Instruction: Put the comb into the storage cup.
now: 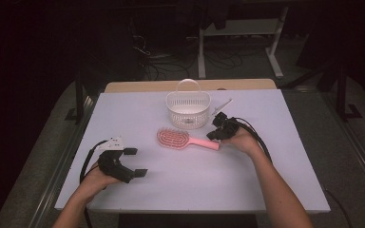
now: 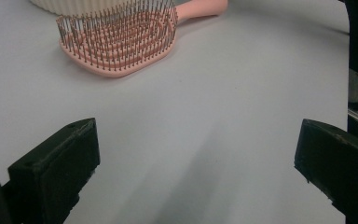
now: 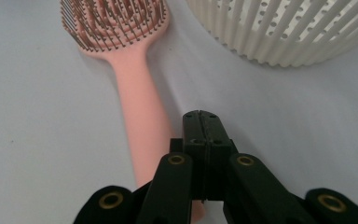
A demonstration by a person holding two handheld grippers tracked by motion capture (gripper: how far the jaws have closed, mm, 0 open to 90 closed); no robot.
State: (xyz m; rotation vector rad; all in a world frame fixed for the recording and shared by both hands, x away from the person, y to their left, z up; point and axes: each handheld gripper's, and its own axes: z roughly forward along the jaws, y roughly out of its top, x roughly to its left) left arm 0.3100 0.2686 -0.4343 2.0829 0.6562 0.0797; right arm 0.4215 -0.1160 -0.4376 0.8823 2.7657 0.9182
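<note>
A pink hairbrush (image 1: pixel 183 139) lies bristles up in the middle of the white table, its handle pointing right. In the right gripper view the pink hairbrush (image 3: pixel 135 93) runs away from me, and my right gripper (image 3: pixel 201 119) hangs just above and beside its handle, jaws pressed together with nothing between them. From above, the right gripper (image 1: pixel 216 134) sits at the handle's end. My left gripper (image 1: pixel 136 162) rests near the table's front left, jaws wide apart and empty. Its own camera shows the brush head (image 2: pixel 121 39) ahead of the left gripper (image 2: pixel 196 158).
A white slatted basket (image 1: pixel 188 108) with a handle stands right behind the brush; the basket wall (image 3: pixel 289 32) is close on my right gripper's right. A thin light stick (image 1: pixel 223 105) lies beside the basket. The table's edges drop to a grey floor.
</note>
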